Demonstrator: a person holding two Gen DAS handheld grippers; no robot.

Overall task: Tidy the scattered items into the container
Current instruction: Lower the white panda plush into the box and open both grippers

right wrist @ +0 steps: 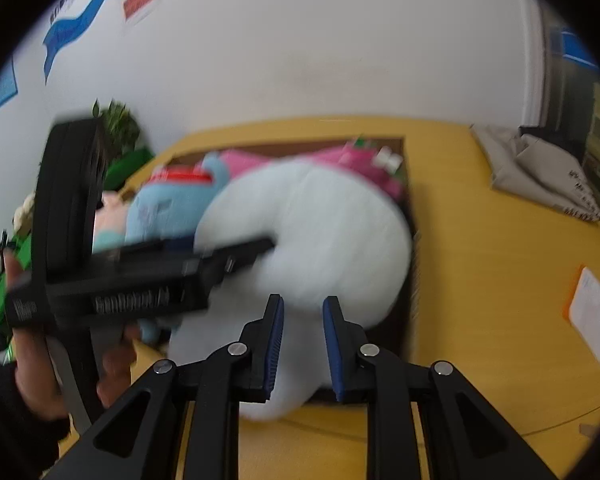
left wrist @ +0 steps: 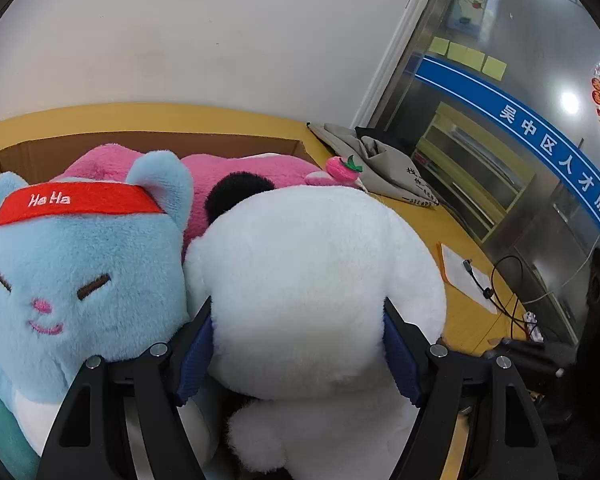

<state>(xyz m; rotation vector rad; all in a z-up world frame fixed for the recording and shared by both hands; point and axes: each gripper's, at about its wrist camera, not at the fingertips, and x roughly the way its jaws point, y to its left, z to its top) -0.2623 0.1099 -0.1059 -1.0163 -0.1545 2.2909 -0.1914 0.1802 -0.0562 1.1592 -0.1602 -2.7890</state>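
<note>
A big white plush toy (left wrist: 316, 280) fills the left wrist view, with my left gripper (left wrist: 298, 332) shut on its body from both sides. It rests at the right end of a cardboard box (left wrist: 148, 146), beside a blue cat plush (left wrist: 80, 272) with a red headband and a pink plush (left wrist: 256, 168). In the right wrist view the white plush (right wrist: 320, 224) hangs over the box (right wrist: 408, 216) edge. My right gripper (right wrist: 303, 320) is partly open and empty, its pads on either side of a lower part of the white plush. The left gripper body (right wrist: 140, 276) is in a hand.
The box lies on a yellow table (right wrist: 492, 264). A grey cloth bag (left wrist: 384, 164) lies behind it to the right. A paper sheet (left wrist: 460, 272) and a black cable (left wrist: 504, 292) lie at the right. A glass door and wall stand behind.
</note>
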